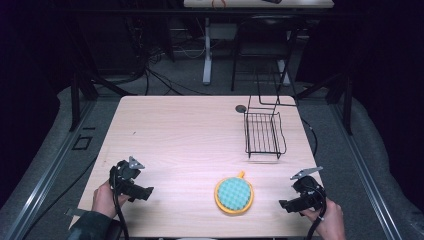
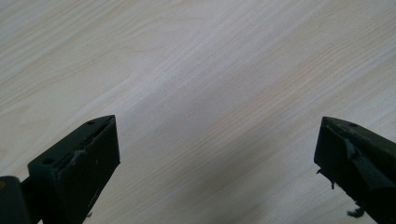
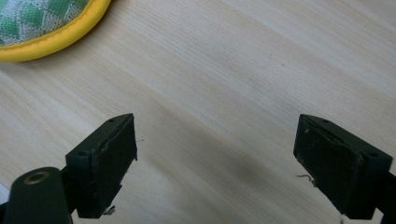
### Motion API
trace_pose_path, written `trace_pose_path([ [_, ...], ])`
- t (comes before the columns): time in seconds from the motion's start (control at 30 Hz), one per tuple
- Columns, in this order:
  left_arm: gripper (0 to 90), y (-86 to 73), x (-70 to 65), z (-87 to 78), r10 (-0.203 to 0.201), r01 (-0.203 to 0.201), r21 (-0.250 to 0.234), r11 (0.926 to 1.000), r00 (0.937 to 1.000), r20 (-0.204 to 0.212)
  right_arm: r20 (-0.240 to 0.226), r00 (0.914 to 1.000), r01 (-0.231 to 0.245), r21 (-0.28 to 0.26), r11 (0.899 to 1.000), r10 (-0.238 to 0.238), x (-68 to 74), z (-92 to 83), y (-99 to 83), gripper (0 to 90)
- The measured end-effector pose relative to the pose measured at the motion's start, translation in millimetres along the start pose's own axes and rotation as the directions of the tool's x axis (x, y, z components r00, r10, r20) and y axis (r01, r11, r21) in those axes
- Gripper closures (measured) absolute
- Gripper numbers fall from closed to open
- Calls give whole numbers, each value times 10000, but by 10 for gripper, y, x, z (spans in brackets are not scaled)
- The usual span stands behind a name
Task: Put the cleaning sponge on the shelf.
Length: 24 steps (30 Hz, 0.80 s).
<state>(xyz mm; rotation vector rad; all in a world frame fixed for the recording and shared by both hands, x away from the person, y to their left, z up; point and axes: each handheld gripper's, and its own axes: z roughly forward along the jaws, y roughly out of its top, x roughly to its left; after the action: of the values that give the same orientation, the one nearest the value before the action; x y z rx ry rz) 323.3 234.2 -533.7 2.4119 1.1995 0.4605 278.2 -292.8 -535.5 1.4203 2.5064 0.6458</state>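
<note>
A round potholder (image 1: 234, 195) with a green-and-white check face and a yellow rim lies flat near the table's front edge, its small loop pointing away from me. Its rim curves through the top left corner of the right gripper view as the potholder (image 3: 42, 23). My left gripper (image 1: 146, 192) rests low at the front left, jaws pointing right toward the potholder. In its own view the left gripper (image 2: 217, 158) stands open over bare wood. My right gripper (image 1: 284, 204) sits at the front right, pointing left. The right gripper (image 3: 215, 154) is open, nothing between its jaws.
A black wire rack (image 1: 264, 132) stands on the back right of the wooden table (image 1: 185, 130), with a small dark round disc (image 1: 241, 108) just behind its left corner. Beyond the table are a desk leg, cables and chair frames on the floor.
</note>
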Motion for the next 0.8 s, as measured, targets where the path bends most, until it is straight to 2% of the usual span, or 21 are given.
trace_pose_path([
  [0.13, 3, 5, 3, -2, 20, -20, 47, 10000, 10000, 1, -81, 9999, 116, 153, 9998, -115, 4, 5, 9, 131],
  [0.5, 3, 15, 9, 8, -25, 25, 66, 10000, 10000, 21, -673, 9977, 126, 101, 9999, -118, 22, 27, 34, 156],
  [0.53, 3, 11, 11, 8, -90, 90, 87, 9999, 10000, 22, -933, 9956, 43, 42, 10000, -39, 36, 36, 51, 165],
  [0.8, 3, -24, 25, -6, -107, 106, 71, 9999, 9999, 107, -1420, 9897, 181, 21, 9998, -176, 64, 90, 170, 170],
])
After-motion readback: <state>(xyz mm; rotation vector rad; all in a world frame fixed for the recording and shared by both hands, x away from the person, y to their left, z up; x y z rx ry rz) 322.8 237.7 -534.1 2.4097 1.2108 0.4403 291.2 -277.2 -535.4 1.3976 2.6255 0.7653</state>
